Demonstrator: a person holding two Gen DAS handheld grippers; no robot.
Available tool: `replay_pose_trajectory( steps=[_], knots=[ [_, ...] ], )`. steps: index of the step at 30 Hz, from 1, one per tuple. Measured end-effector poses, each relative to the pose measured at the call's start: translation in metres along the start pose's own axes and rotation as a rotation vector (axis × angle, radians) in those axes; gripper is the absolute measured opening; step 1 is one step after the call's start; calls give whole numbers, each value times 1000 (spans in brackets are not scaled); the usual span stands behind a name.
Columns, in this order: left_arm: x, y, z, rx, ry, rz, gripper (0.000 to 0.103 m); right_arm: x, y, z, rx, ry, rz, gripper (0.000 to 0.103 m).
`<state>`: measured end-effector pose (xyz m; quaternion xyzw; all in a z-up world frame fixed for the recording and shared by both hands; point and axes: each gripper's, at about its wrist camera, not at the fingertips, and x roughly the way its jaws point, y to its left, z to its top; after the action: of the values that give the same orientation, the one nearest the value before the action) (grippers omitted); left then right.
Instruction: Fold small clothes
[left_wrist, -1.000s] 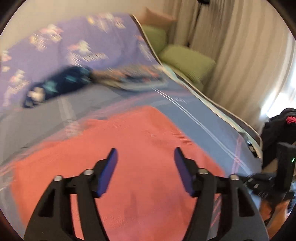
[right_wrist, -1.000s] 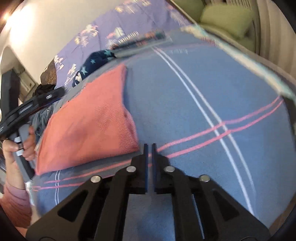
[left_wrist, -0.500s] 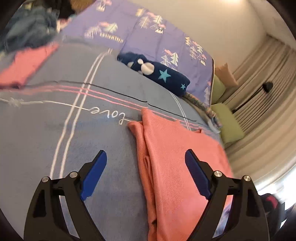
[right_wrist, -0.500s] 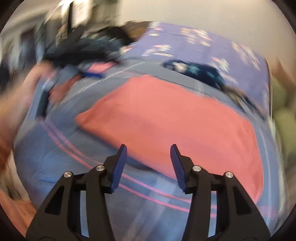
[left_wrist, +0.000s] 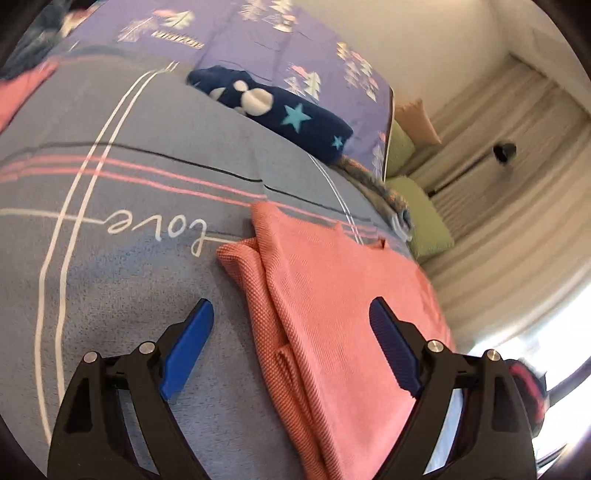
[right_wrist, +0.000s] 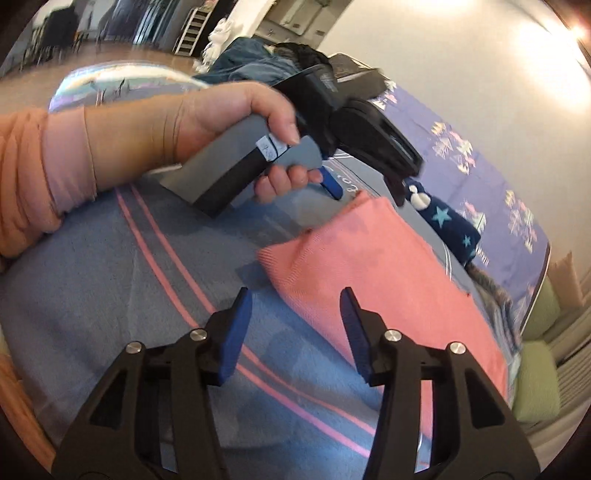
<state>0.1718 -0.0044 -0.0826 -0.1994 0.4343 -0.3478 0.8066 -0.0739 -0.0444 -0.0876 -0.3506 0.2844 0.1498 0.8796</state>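
Observation:
A salmon-pink garment (left_wrist: 332, 302) lies folded on the blue-grey bedspread (left_wrist: 122, 280). In the left wrist view its doubled left edge runs between my wide-open left gripper (left_wrist: 291, 317); nothing is pinched. The right wrist view shows the same garment (right_wrist: 388, 273) with its near corner just ahead of my right gripper (right_wrist: 295, 306). That gripper's jaws are opening, with only bedspread and the garment's corner beyond them. A person's hand (right_wrist: 207, 122) holds the left gripper's handle above the garment's far corner.
A navy star-print cloth (left_wrist: 280, 110) lies at the head of the bed against a purple patterned cover (left_wrist: 295, 44). Green cushions (left_wrist: 421, 218) and curtains stand to the right. More pink cloth (left_wrist: 18, 92) lies at the far left edge.
Both views have swung round over the bed. My right gripper went from shut to open. My left gripper opened wider and now straddles the garment's folded edge instead of its flat middle.

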Motion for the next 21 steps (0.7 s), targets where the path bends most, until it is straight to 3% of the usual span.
replay_pose_trajectory(
  steps=[5,12,14,18,21],
  knots=[
    [3,-6,-5,69,28,-5,86,18,7,11,-64,20,-125,51],
    [6,3,-3,18,21,-69,86,45,-4,31,32,62,-126,49],
    [7,3,-4,26,22,-75,82,52,-4,39,54,74,-126,45],
    [14,4,-5,26,57,-81,54,50,1,41,56,77,-127,42],
    [13,7,-5,10,60,-95,51,47,6,41,52,76,-130,36]
  ],
)
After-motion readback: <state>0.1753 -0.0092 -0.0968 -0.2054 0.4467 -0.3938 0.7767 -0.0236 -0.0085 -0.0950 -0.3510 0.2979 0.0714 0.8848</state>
